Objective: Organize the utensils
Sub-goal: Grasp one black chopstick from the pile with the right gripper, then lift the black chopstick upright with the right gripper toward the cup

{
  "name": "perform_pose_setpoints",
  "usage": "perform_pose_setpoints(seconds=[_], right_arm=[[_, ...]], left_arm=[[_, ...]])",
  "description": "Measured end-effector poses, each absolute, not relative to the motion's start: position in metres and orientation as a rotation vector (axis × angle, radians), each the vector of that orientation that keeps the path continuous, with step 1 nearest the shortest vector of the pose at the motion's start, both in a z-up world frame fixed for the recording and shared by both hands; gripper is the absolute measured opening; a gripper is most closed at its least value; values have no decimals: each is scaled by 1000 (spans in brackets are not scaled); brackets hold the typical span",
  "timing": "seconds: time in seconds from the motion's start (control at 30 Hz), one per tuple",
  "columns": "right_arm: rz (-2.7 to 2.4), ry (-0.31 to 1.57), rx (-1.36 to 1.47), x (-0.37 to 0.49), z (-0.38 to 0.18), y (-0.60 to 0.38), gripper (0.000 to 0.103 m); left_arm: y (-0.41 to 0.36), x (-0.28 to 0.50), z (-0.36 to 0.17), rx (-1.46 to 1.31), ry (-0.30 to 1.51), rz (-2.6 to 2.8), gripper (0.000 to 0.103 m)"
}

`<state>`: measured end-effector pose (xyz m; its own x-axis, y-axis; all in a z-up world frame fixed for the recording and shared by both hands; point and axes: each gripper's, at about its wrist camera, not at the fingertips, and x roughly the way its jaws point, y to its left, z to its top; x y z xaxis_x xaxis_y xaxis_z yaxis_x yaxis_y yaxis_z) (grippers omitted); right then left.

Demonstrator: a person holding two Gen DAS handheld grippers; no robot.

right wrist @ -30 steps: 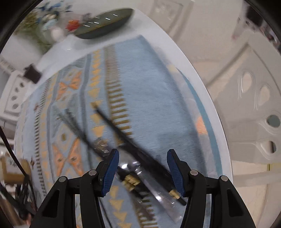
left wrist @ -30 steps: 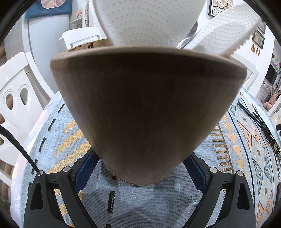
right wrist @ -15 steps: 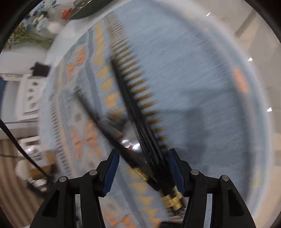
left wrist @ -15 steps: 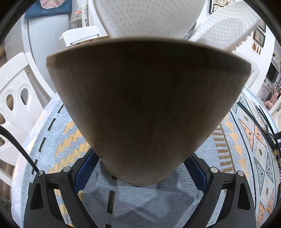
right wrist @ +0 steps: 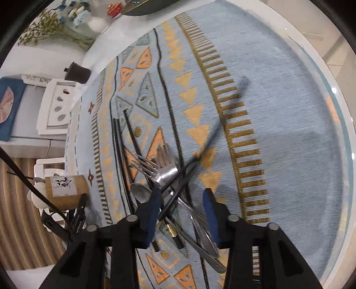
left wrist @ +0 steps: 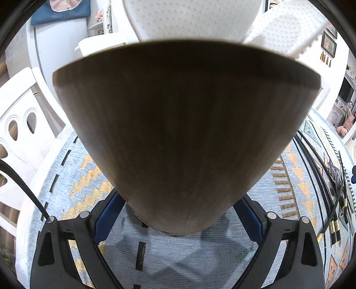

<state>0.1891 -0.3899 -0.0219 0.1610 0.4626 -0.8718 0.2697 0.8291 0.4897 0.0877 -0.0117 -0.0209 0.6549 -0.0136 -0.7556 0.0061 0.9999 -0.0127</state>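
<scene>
A bright dining room around a round surface.
White chairs are standing beside the patterned blue cloth; framed pictures are hanging on the wall, and a striped rug is covering the floor.

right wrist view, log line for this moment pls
left claw: around wooden holder, jaws just opening | right claw: jaws just closing, black chopstick between | forks, spoon on cloth

I see the holder standing on the tablecloth with two utensil heads in it; forks, spoon and chopsticks lie crossed (one heap) mid-table.
</scene>
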Motion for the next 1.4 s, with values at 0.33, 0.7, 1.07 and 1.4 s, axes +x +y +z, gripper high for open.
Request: perform_pose_setpoints(seconds=[0.33, 0.7, 1.07, 1.4], right_arm=[[129, 1446, 723, 189, -28, -387, 36], [-222, 1299, 827, 179, -22, -420, 18], [-295, 1285, 640, 202, -28, -391, 5], [-122, 946, 648, 139, 60, -371, 5]], left_arm=[[-10, 86, -23, -9, 857, -11, 95], [-5, 87, -24, -16, 859, -14, 95], [2, 87, -19, -33, 862, -24, 95], [19, 85, -13, -92, 854, -57, 95]])
